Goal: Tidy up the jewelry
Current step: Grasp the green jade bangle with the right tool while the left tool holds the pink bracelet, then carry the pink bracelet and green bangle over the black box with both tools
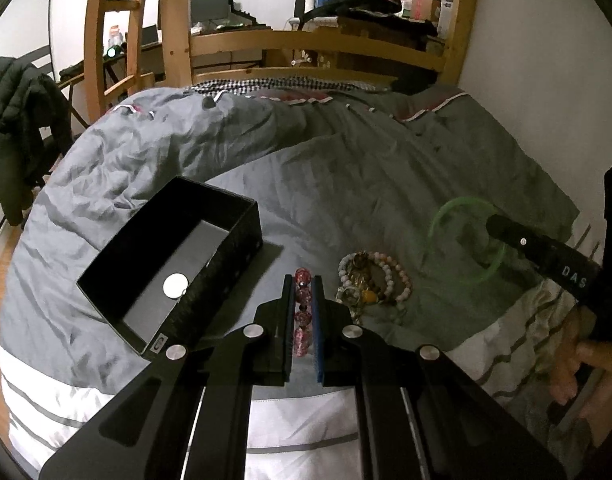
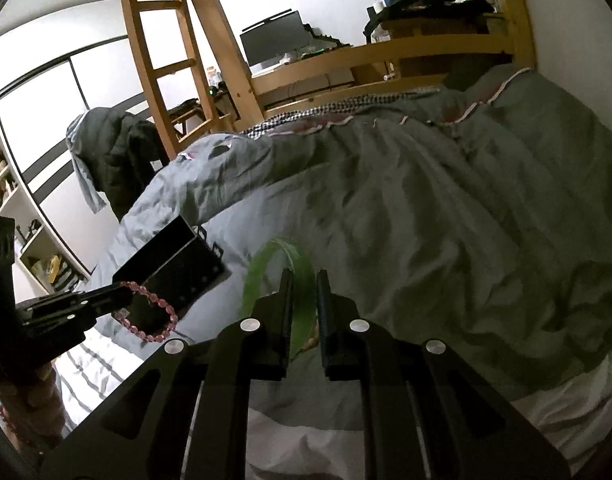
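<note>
- Pink bead bracelet (image 1: 302, 312) is clamped between the left gripper (image 1: 302, 292) fingers, seen edge-on along them; its full loop (image 2: 148, 312) is seen only in the right wrist view.
- Green bangle (image 2: 302, 280) is pinched edge-on by the right gripper (image 2: 305, 280), blurred, lifted above the bed (image 1: 346, 168).
- Bracelet pile (image 1: 372, 280) is shown only in the left view, beside the open black box (image 1: 174, 264).

Open black box (image 1: 170, 264) stands left on the duvet (image 1: 346, 184); bracelet pile (image 1: 372, 282) lies right, bare bedding between.
</note>
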A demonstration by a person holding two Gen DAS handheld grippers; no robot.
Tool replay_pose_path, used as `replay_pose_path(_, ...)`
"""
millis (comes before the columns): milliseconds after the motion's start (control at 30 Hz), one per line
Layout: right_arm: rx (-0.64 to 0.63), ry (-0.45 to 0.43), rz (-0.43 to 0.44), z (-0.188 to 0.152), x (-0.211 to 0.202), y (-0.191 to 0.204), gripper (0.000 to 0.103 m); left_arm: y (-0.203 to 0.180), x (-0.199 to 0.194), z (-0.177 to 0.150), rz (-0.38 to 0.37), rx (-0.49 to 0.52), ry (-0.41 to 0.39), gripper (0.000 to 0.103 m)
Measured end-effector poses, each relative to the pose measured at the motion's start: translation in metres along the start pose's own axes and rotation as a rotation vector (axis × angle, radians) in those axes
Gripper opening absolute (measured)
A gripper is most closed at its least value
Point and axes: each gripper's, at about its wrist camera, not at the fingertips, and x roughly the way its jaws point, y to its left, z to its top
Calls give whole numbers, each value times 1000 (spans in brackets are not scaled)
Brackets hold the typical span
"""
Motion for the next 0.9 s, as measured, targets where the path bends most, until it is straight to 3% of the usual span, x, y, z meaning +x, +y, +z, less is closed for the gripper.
replay_pose_path(433,-152,2,-8,26,9,58,12,26,-29,12,24,-32,-71,8)
replay_pose_path(700,-248,26,1,42,43,105,12,61,-43,19,75,-82,-106,8)
replay_pose_path(900,-283,52,33,50,77,135,12,88,-33,20,135,-127,-88,8)
